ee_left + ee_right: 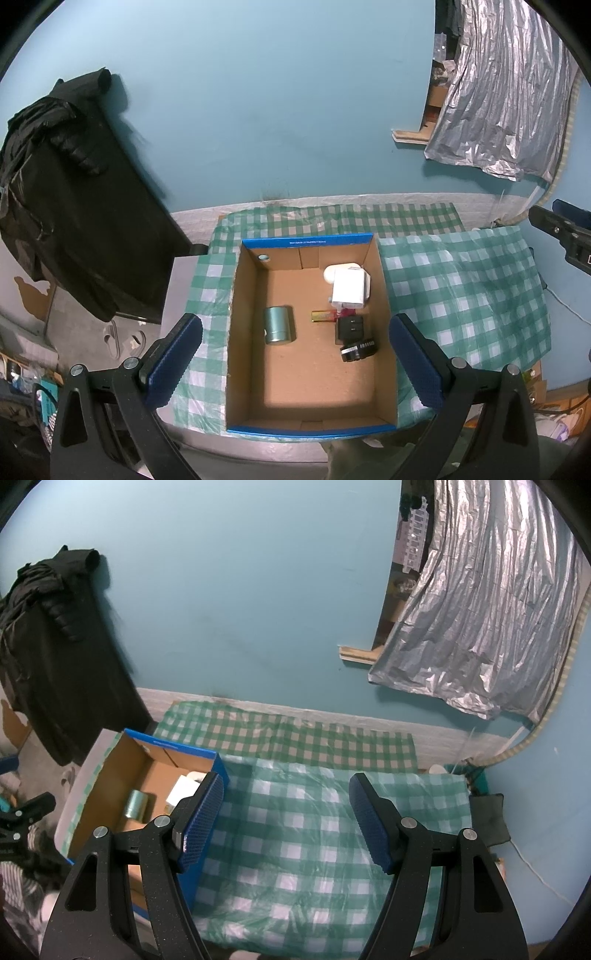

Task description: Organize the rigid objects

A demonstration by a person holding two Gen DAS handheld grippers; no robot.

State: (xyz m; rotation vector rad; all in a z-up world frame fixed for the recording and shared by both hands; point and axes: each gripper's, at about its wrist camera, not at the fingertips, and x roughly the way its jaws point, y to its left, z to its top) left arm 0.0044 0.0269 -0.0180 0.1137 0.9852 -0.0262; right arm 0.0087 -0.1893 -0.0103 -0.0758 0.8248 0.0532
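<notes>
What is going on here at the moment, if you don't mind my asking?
A person holding a gripper in each hand is sorting small rigid things into a cardboard box on a green checked cloth. The box already holds a metal can lying on its side, a white adapter, a gold battery and two black pieces. The left gripper hovers open over the box, holding nothing. The right gripper is open above bare cloth.

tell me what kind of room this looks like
Probably a lived-in room at home: a checked cloth covers the table, black clothes hang by the blue wall, and slippers sit on the floor.
</notes>
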